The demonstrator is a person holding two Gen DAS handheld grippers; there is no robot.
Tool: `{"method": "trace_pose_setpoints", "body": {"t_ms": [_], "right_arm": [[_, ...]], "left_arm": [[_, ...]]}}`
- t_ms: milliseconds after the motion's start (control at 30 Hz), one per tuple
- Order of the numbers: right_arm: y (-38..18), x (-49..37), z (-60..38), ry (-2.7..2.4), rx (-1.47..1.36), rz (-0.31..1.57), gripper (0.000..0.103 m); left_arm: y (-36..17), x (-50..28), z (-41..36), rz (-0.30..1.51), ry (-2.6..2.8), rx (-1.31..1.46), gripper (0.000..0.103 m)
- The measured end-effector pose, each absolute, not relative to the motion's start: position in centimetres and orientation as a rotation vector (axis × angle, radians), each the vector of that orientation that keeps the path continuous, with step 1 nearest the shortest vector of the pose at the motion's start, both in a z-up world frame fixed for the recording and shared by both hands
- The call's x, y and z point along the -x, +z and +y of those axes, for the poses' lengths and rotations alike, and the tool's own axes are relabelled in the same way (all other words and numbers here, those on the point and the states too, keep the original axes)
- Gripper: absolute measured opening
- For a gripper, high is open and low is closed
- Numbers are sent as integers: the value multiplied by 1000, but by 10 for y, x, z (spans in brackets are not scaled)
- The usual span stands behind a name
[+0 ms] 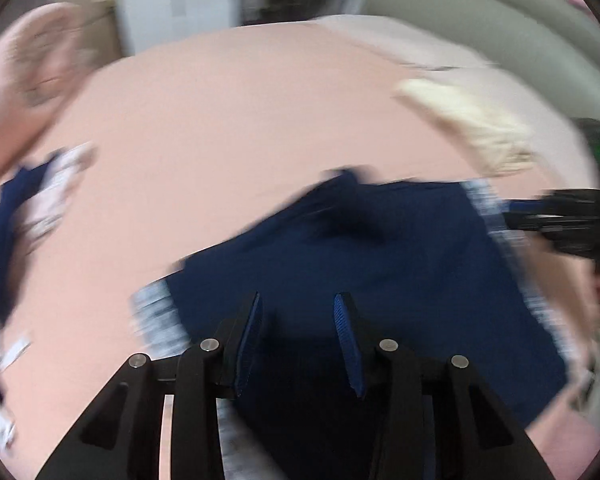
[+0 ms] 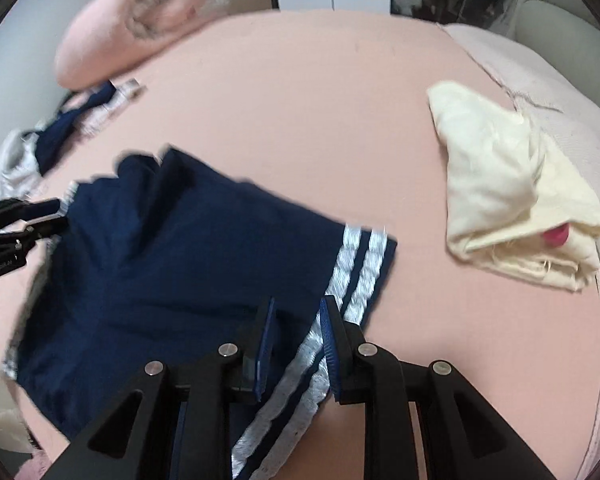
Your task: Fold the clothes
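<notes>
Right wrist view shows the navy shorts [image 2: 172, 264] with silver side stripes lying spread on the pink bed [image 2: 300, 92], seemingly mid-fold; a folded cream garment [image 2: 500, 200] sits apart to the right, and another navy piece [image 2: 76, 124] waits unfolded near the pink pillow [image 2: 140, 28]. The right gripper [image 2: 296, 344] points steeply down, clenched on the striped edge. The left gripper [image 1: 298, 344] also tilts down over the navy cloth, fabric between its part-open jaws; whether it grips I cannot tell.
</notes>
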State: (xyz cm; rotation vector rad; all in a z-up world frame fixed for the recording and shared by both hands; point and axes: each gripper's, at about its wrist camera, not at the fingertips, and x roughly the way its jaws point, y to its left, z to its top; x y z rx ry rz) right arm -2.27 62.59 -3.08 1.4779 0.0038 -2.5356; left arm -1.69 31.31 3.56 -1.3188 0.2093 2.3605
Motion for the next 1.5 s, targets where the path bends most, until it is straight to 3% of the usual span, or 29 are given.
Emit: {"method": "trace_pose_setpoints", "body": {"t_ms": [200, 300, 367, 433, 467, 567, 667, 767, 867, 1067, 1233, 1367, 1433, 1500], "right_arm": [[-54, 49, 608, -2427, -1537, 50, 22], [-53, 56, 622, -2493, -1544, 36, 22], [-56, 59, 637, -2536, -1543, 38, 22], [-57, 61, 648, -2547, -1524, -4, 21], [-56, 62, 649, -2557, -1514, -4, 21], [-51, 58, 646, -2628, -1489, 83, 21], [-44, 49, 649, -2608, -1454, -56, 22], [-44, 48, 647, -2621, -1471, -69, 22], [-50, 57, 651, -2643, -1513, -79, 22], [-52, 64, 654, -2653, -1520, -92, 22], [-30, 35, 640, -2605, -1443, -191, 22], [-21, -15, 607, -2508, -1408, -80, 27], [-23, -42, 606, -2457, -1430, -88, 29], [-32, -64, 603, -2420, -1466, -61, 31]], "left_arm": [[-7, 53, 383, 352, 2137, 1440, 35], [-7, 73, 371, 280, 2197, 1406, 35], [-5, 83, 365, 333, 2303, 1384, 36], [-10, 100, 352, 317, 2368, 1403, 41], [-12, 108, 342, 224, 2355, 1422, 43], [-4, 107, 336, 175, 2355, 1389, 43], [12, 91, 336, 45, 2258, 1302, 43], [18, 89, 341, 132, 2283, 1266, 43], [-5, 117, 358, 242, 2281, 1418, 43], [5, 148, 357, 189, 2370, 1389, 43], [41, 94, 337, 48, 2334, 1323, 43], [31, 11, 344, 229, 2250, 1364, 44], [23, -24, 340, 280, 2263, 1405, 56], [17, -50, 336, 316, 2318, 1429, 58]]}}
